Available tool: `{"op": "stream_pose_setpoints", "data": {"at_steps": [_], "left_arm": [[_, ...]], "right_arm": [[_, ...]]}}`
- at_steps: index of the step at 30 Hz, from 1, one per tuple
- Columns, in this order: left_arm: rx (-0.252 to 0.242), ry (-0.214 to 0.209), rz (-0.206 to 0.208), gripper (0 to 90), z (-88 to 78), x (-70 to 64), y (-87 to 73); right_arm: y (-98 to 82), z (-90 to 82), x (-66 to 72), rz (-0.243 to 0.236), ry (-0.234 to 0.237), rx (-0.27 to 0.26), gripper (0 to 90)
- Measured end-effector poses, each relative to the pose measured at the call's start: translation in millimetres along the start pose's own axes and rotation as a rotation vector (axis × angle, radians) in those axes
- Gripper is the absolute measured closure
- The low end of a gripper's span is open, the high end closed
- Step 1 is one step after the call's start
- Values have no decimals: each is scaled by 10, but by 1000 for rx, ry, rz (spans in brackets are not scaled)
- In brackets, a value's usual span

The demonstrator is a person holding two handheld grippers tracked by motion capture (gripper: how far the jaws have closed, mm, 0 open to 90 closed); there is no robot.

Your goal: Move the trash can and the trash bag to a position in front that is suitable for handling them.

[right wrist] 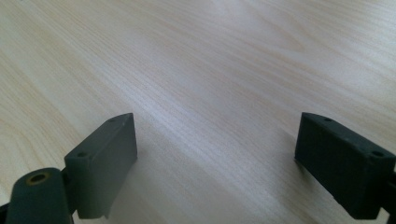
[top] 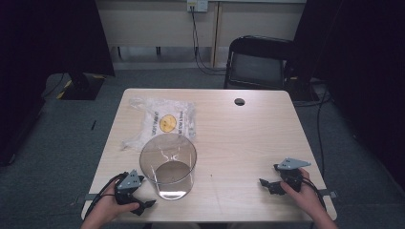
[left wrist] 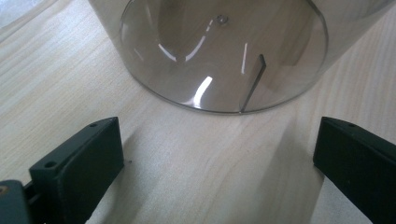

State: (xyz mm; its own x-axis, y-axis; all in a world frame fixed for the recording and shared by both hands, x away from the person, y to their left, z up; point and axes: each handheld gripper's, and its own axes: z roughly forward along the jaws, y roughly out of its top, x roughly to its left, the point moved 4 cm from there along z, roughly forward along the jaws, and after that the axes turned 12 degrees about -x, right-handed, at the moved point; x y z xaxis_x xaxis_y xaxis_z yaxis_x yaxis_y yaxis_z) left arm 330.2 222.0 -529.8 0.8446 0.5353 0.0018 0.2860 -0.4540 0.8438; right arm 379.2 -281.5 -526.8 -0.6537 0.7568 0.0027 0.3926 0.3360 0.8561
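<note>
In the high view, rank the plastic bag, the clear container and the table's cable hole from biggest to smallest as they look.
1. Plastic bag, though the container covers its near part.
2. Clear container, close behind, and nearer the camera, so this order is unsure.
3. Cable hole, plainly smallest.

A pale wooden table (top: 248, 143) stands on grey carpet (top: 71, 143). A round cable hole (top: 239, 101) sits near the table's far edge, right of centre. Beyond the far edge, a black folding chair (top: 258, 64) stands to the right. At far left, a dark stand base (top: 81, 86) rests on the carpet. Black cables (top: 198, 47) hang from a wall socket (top: 197, 5) at the far wall.
</note>
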Motion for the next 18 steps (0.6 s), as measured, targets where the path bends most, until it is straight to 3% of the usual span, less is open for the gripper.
{"op": "stream_pose_setpoints", "data": {"at_steps": [12, 15, 18], "left_arm": [[-11, 0, -38, 3, -6, -4, 9], [7, 6, -22, 34, -20, -6, 14], [1, 11, -44, 73, -32, -4, 28]], "right_arm": [[0, 0, 0, 0, 0, 0, 119], [0, 0, 0, 0, 0, 0, 119], [0, 0, 0, 0, 0, 0, 119]]}}
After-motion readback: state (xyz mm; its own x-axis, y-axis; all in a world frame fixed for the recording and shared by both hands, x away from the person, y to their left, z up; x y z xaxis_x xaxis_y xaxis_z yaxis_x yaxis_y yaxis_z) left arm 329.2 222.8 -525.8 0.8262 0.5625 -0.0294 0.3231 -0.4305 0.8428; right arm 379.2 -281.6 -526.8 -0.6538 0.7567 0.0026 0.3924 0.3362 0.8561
